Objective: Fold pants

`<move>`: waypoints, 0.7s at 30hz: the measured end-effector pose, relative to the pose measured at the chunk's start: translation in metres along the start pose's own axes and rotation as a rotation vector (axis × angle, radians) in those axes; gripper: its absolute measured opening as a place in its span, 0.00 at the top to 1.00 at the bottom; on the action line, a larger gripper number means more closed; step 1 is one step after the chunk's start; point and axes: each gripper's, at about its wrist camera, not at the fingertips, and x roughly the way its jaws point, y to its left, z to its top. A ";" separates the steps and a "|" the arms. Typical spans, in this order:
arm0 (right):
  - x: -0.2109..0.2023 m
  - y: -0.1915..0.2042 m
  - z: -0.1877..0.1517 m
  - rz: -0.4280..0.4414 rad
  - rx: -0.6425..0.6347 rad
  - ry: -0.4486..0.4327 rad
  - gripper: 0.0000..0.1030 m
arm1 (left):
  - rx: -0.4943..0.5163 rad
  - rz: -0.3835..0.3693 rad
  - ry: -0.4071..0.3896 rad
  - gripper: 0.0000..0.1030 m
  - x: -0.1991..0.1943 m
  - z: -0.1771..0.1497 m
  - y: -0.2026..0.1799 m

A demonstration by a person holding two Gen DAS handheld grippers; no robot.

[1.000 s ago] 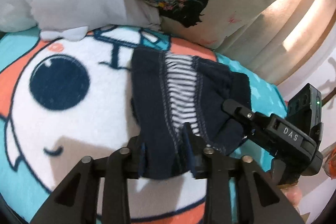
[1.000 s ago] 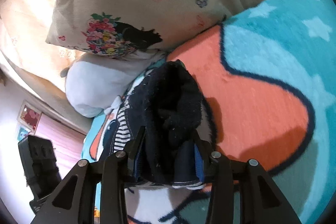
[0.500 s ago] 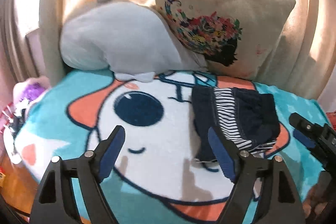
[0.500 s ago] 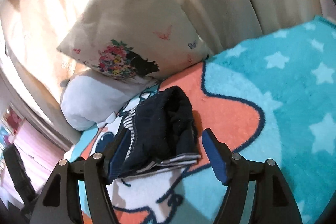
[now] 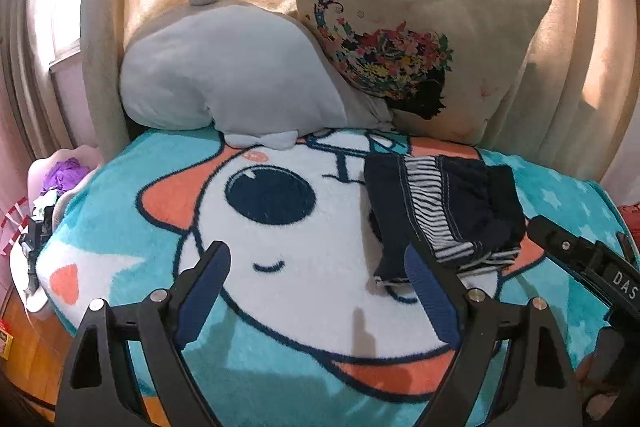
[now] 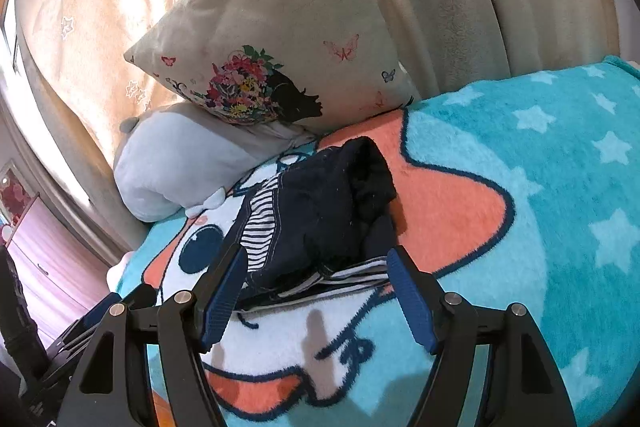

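Since both the left gripper (image 5: 316,263) and right gripper (image 6: 316,267) hung wide and empty, the pants (image 5: 444,211) sat bundled on the blanket (image 5: 280,267); folding looked done, maybe needing some tidying next.

1 folded pants (image 5: 444,215), 2 grippers: left (image 5: 316,267), right (image 6: 316,283); 2 pillows: grey (image 5: 228,75), floral (image 5: 404,39); 1 blanket (image 5: 280,267).

Bare blanket (image 5: 304,291) lies open left of the folded pants (image 5: 444,211); pillows (image 5: 400,39) wall the back.
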 end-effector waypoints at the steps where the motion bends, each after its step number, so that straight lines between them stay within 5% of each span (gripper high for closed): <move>1: 0.000 0.000 -0.001 -0.003 0.001 0.000 0.26 | -0.002 -0.008 0.007 0.14 0.000 -0.001 0.000; 21: 0.005 -0.013 -0.004 -0.043 0.034 0.011 0.24 | -0.019 -0.060 0.063 0.14 0.009 -0.008 -0.003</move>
